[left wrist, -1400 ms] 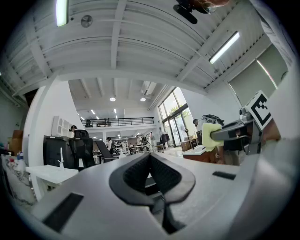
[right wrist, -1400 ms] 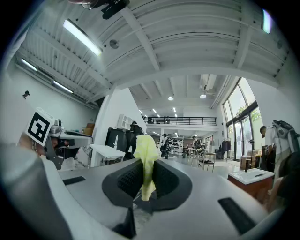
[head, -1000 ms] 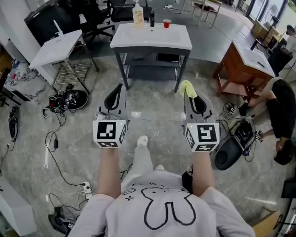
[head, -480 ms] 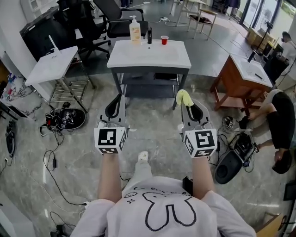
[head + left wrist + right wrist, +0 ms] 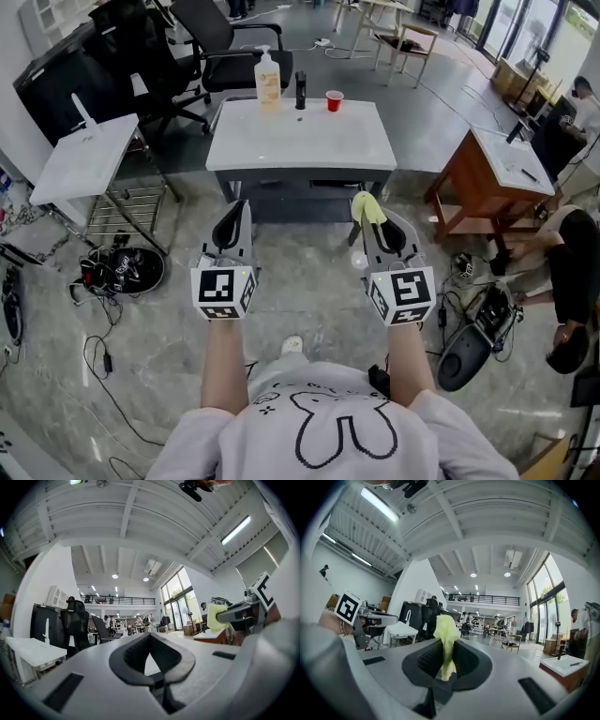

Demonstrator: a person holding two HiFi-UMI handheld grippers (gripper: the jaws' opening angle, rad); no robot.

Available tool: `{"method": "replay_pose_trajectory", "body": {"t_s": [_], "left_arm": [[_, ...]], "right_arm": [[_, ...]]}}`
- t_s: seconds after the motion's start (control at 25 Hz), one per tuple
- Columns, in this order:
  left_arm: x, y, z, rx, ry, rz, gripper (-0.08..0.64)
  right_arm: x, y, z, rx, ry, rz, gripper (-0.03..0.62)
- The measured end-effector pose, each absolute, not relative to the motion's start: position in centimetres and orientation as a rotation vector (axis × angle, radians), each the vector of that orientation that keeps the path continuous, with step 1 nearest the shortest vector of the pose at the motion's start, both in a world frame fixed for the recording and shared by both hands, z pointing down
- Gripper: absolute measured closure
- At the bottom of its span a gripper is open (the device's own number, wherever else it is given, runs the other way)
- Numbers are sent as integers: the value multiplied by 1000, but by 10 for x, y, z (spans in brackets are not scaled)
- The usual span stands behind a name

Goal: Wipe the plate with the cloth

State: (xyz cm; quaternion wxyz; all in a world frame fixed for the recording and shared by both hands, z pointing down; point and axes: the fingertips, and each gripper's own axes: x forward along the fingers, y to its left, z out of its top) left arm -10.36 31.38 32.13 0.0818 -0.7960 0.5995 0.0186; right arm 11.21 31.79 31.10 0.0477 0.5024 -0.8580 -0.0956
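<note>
In the head view my left gripper (image 5: 241,205) and right gripper (image 5: 362,201) are held level side by side over the floor, short of a white table (image 5: 300,141). The left gripper (image 5: 150,635) is shut with nothing in it. The right gripper (image 5: 444,641) is shut on a yellow cloth (image 5: 446,634), whose end sticks up past the jaw tips (image 5: 368,207). The cloth (image 5: 216,617) also shows at the right of the left gripper view. No plate is in sight in any view.
On the white table's far edge stand a soap bottle (image 5: 267,80), a dark bottle (image 5: 300,91) and a red cup (image 5: 335,100). A brown wooden table (image 5: 483,173) and a crouching person (image 5: 570,272) are at right. A small white table (image 5: 80,164) and floor cables (image 5: 108,272) are at left.
Both grippers have moved forward together and the white table now lies closer in front of them. The cloth stays in the right gripper.
</note>
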Motion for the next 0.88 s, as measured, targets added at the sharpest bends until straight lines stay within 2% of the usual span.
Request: {"method": "replay_pose_trajectory", "body": {"t_s": [0.24, 0.28, 0.32, 0.36, 0.44, 0.56, 0.88], "left_arm": [[-127, 255, 317, -2416, 1746, 56, 549], [-129, 248, 317, -2430, 1733, 48, 504], [-130, 241, 317, -2443, 1722, 41, 313], [-131, 235, 317, -2445, 1718, 37, 205], [-134, 226, 318, -2422, 1722, 37, 150], [-136, 219, 321, -2429, 1725, 34, 117], [-136, 188, 339, -2472, 1736, -29, 112]], "right_arm": [[82, 263, 310, 1559, -2616, -265, 543], [78, 258, 309, 1562, -2615, -263, 543], [76, 252, 309, 1566, -2614, -261, 543], [74, 248, 309, 1570, -2611, -257, 543], [72, 240, 310, 1581, -2605, -247, 543], [70, 230, 313, 1585, -2593, -240, 543], [68, 195, 326, 1578, -2586, -214, 543]]}}
